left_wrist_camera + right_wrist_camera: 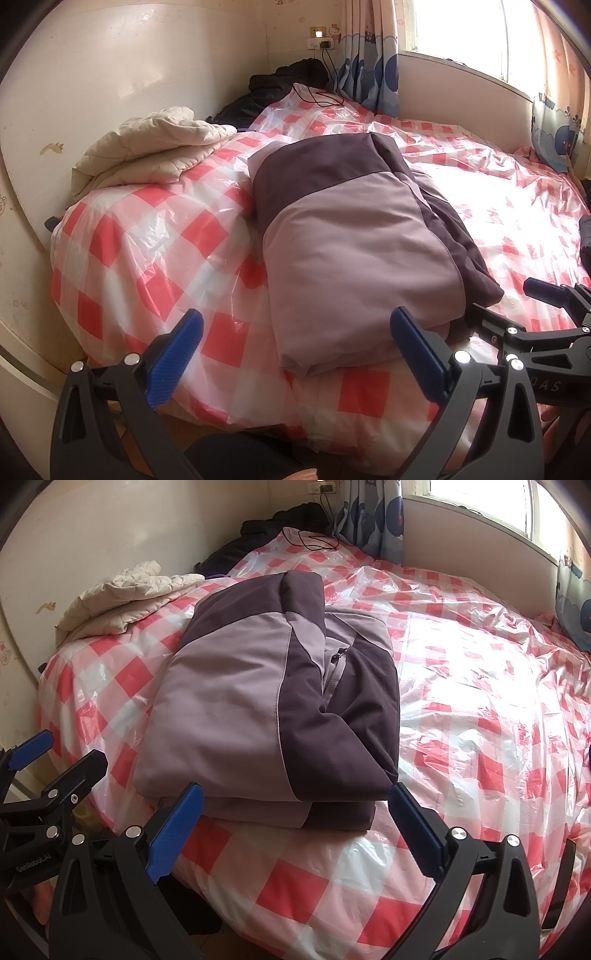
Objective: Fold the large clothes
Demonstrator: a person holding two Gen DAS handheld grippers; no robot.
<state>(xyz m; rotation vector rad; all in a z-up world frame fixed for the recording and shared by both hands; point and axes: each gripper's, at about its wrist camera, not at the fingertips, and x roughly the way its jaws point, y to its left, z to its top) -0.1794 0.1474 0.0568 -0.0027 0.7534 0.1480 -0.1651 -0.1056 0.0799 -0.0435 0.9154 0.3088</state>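
A two-tone jacket (354,251), light mauve and dark purple, lies folded into a compact rectangle on the bed. It also shows in the right wrist view (266,701), with a zip pocket on its dark right side. My left gripper (295,350) is open and empty, held just in front of the jacket's near edge. My right gripper (295,827) is open and empty, also just before the near edge. The right gripper shows at the right edge of the left wrist view (546,299), and the left gripper at the left edge of the right wrist view (40,760).
The bed carries a red-and-white checked plastic cover (147,258). A cream quilted blanket (155,147) lies bunched at the far left. Dark clothing (288,85) and a charger cable (317,96) sit at the far corner. A curtain (369,74) and a bright window (461,29) stand behind.
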